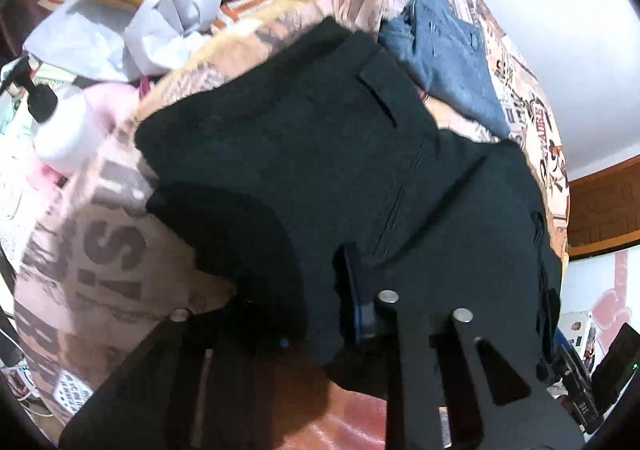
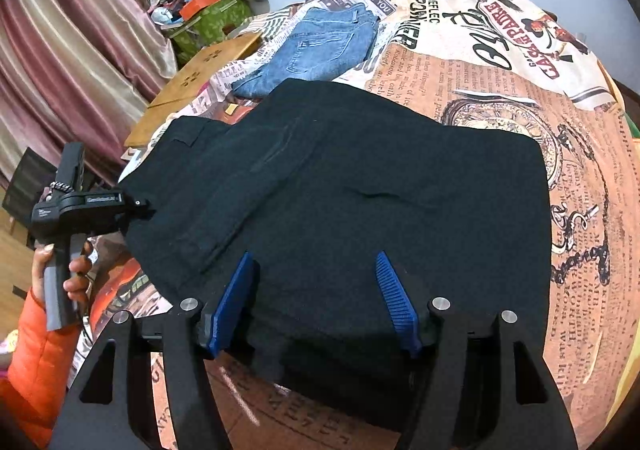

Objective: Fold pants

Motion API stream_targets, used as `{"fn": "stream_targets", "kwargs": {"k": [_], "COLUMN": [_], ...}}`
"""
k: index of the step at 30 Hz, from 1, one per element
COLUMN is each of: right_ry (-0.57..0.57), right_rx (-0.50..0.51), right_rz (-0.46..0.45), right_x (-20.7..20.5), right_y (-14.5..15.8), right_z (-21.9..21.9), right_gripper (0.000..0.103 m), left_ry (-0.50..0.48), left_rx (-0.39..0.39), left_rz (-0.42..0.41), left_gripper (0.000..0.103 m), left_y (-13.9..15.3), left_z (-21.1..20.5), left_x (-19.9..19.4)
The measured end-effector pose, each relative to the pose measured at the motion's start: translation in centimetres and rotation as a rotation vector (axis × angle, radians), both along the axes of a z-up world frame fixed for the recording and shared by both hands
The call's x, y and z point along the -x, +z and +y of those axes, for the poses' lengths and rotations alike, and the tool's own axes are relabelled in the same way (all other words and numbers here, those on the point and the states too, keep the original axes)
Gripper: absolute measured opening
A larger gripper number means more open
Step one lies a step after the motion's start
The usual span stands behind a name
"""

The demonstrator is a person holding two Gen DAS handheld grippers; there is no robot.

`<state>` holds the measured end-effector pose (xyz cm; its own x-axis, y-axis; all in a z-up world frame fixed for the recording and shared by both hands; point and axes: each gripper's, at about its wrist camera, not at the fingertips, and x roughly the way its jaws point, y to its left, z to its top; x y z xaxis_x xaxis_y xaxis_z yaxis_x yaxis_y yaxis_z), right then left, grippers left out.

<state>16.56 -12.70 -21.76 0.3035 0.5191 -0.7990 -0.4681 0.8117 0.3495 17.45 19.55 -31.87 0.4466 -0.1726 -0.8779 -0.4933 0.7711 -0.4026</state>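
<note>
Black pants (image 1: 320,170) (image 2: 360,190) lie spread flat on a bed cover printed like newspaper (image 2: 520,90). My left gripper (image 1: 320,310) is shut on the pants' edge, with dark cloth bunched between its fingers. In the right wrist view, this left gripper (image 2: 136,206) sits at the pants' left edge, held by a hand (image 2: 76,270) in an orange sleeve. My right gripper (image 2: 314,256) is open. Its blue pads (image 2: 236,302) stand apart over the pants' near edge, pressing on nothing.
Folded blue jeans (image 2: 320,46) (image 1: 448,50) lie beyond the black pants. A wooden board (image 2: 200,78) rests at the bed's far left. A white pump bottle (image 1: 68,130) and crumpled white material (image 1: 172,22) sit left. Striped curtains (image 2: 72,50) hang behind.
</note>
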Motion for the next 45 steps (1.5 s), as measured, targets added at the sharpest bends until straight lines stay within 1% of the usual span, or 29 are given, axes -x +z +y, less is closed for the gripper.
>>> {"fn": "stream_targets", "kwargs": {"k": [4,6,8,9,12,14,17,19,24,26,28,30,32,35,38,41,43,45], "right_ry": [-0.003,-0.008,-0.017,-0.029,-0.058,-0.089,-0.14,-0.177,-0.276,-0.321,-0.331,-0.314,-0.305,-0.316,-0.314,-0.307,-0.309,-0.316], "right_rx": [-0.006,-0.01,-0.019,-0.026,-0.047,-0.059,-0.08,-0.082,-0.054,0.01,0.064,0.068,0.048,0.014,-0.003,-0.013,-0.019,-0.029], "right_rz": [0.004,0.008,0.01,0.008,-0.008,-0.021,-0.037,-0.053,-0.063,-0.071,-0.074,-0.041,0.017,0.027,0.029,0.031,0.034,0.043], "right_x": [0.0,-0.1,0.0,0.1,0.2,0.3,0.3,0.4,0.8,1.2,1.5,1.6,1.6,1.8,1.7,2.1,2.3,2.4], "right_y": [0.1,0.2,0.5,0.7,1.3,1.8,2.6,3.0,2.8,2.2,1.7,0.6,-0.8,-1.2,-1.0,-1.1,-1.2,-1.4], "right_z": [-0.1,-0.2,-0.5,-0.8,-1.9,-3.0,-5.0,-6.6,-10.9,-12.2,-12.8,-13.0,-13.0,-13.3,-13.4,-13.6,-13.9,-14.2], "right_gripper": [0.061,0.061,0.061,0.061,0.061,0.061,0.061,0.061,0.061,0.061,0.061,0.061,0.061,0.061,0.061,0.061,0.061,0.061], "left_ry": [-0.019,-0.038,-0.069,-0.09,-0.145,-0.181,-0.241,-0.277,-0.374,-0.402,-0.439,-0.49,-0.539,-0.632,-0.734,-0.852,-0.912,-0.941], "left_rx": [-0.089,-0.132,-0.149,-0.153,-0.197,-0.232,-0.277,-0.298,-0.309,-0.303,-0.29,-0.281,-0.266,-0.229,-0.195,-0.186,-0.204,-0.231], "left_rz": [-0.049,-0.084,-0.137,-0.178,-0.274,-0.323,-0.384,-0.412,-0.476,-0.497,-0.523,-0.542,-0.545,-0.526,-0.451,-0.335,-0.278,-0.244], "left_gripper": [0.015,0.013,0.013,0.013,0.013,0.013,0.013,0.013,0.013,0.013,0.013,0.012,0.012,0.012,0.012,0.013,0.013,0.013], "left_y": [2.3,4.0,6.0,7.4,11.2,13.4,16.0,17.2,19.8,20.4,21.0,21.2,21.0,19.4,16.1,11.8,9.4,8.0], "left_z": [-0.7,-1.0,-1.6,-2.1,-4.2,-5.7,-8.5,-10.2,-14.7,-16.4,-18.7,-21.3,-23.6,-27.8,-31.9,-35.8,-37.5,-38.5], "left_x": [0.0,-0.1,-0.3,-0.3,-0.6,-1.0,-1.8,-2.2,-3.6,-4.3,-5.0,-5.8,-6.4,-7.6,-8.6,-8.9,-8.3,-7.5]}}
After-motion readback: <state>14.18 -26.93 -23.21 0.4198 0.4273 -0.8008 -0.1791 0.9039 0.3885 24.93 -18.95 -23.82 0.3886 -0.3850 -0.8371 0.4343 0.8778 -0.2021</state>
